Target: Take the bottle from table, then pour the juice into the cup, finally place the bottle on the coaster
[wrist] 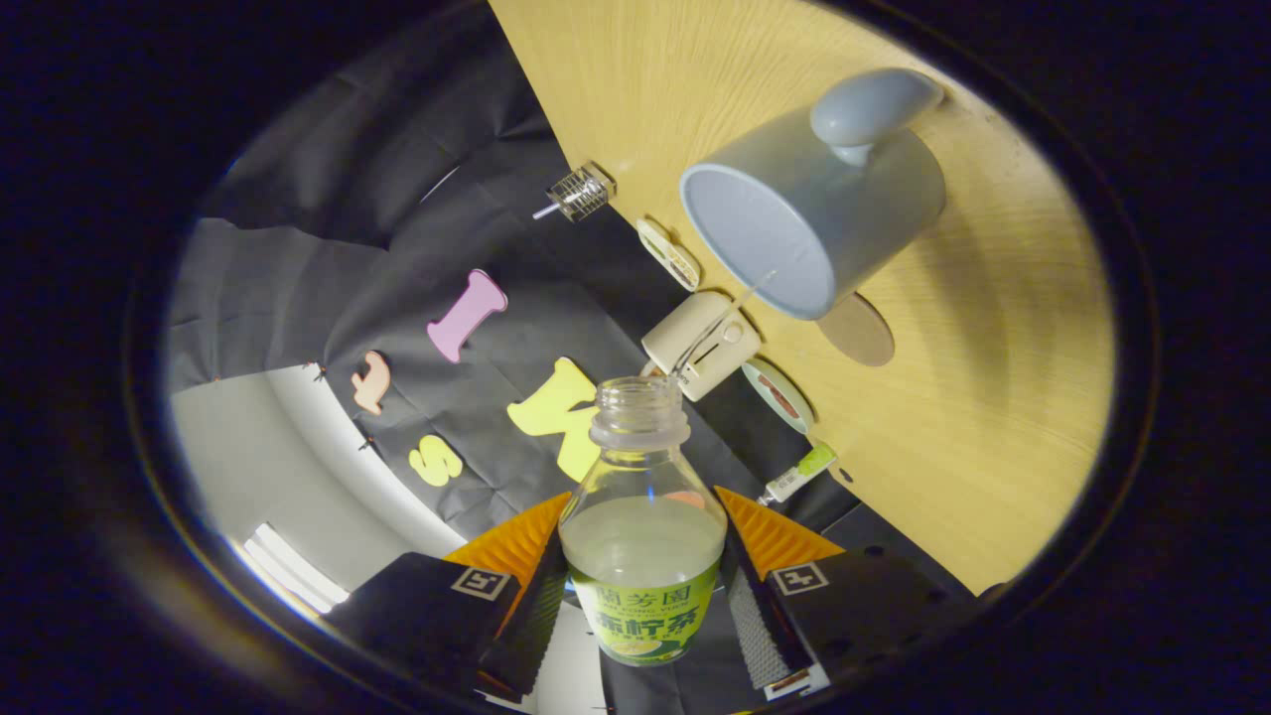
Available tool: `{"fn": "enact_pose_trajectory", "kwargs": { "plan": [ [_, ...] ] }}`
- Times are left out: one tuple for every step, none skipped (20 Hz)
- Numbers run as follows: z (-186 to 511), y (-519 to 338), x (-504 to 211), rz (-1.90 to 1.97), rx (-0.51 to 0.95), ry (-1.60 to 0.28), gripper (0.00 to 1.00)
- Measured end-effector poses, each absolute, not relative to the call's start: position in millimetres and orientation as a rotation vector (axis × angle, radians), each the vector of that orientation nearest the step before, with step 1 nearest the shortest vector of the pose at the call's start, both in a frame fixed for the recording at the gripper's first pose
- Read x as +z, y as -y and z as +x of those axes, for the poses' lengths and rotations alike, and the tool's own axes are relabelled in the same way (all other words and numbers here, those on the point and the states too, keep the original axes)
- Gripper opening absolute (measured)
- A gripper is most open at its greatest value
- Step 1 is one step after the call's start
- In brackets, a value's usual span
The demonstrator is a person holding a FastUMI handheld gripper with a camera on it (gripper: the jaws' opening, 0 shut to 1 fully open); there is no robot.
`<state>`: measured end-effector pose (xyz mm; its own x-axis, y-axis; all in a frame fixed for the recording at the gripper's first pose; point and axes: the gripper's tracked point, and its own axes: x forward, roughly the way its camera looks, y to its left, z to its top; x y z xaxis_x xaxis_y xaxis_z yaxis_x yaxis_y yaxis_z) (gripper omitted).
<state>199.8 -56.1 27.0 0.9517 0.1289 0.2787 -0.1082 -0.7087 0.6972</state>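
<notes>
The hand-held gripper (pixel 643 586) clamps both fingers on the uncapped juice bottle (pixel 642 536), tilted. A thin stream runs from its mouth into the grey mug (pixel 824 199) on the worktop (pixel 993 417), beside a round coaster (pixel 859 331).

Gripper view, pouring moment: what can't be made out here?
- Bottle: its base is cut off between the fingers of the gripper.
- Cup: the fill level is unreadable; only a thin stream reaches its inner wall.
- Coaster: partly hidden behind the cup.
- Small items along the table edge: too small to identify.
</notes>
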Motion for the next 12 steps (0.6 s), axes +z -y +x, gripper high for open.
{"fn": "enact_pose_trajectory", "kwargs": {
  "plan": [
    [200.3,57.2,28.5,2.344,0.395,-0.018,0.80],
    [201.4,57.3,28.3,2.363,0.386,-0.028,0.80],
    [201.8,54.5,28.2,2.383,0.378,-0.046,0.80],
    [202.4,50.3,29.1,2.405,0.383,-0.066,0.80],
    [201.7,46.5,30.5,2.430,0.398,-0.081,0.80],
    [201.7,44.1,31.5,2.449,0.411,-0.089,0.80],
    [201.3,44.8,33.2,2.461,0.421,-0.092,0.80],
    [199.9,47.2,34.3,2.466,0.431,-0.085,0.80],
    [197.9,51.7,36.5,2.462,0.438,-0.069,0.80],
    [197.0,57.5,38.3,2.456,0.444,-0.046,0.80],
    [196.9,62.8,39.6,2.448,0.450,-0.020,0.80],
    [197.8,68.6,41.6,2.444,0.457,0.005,0.80]
  ]
}}
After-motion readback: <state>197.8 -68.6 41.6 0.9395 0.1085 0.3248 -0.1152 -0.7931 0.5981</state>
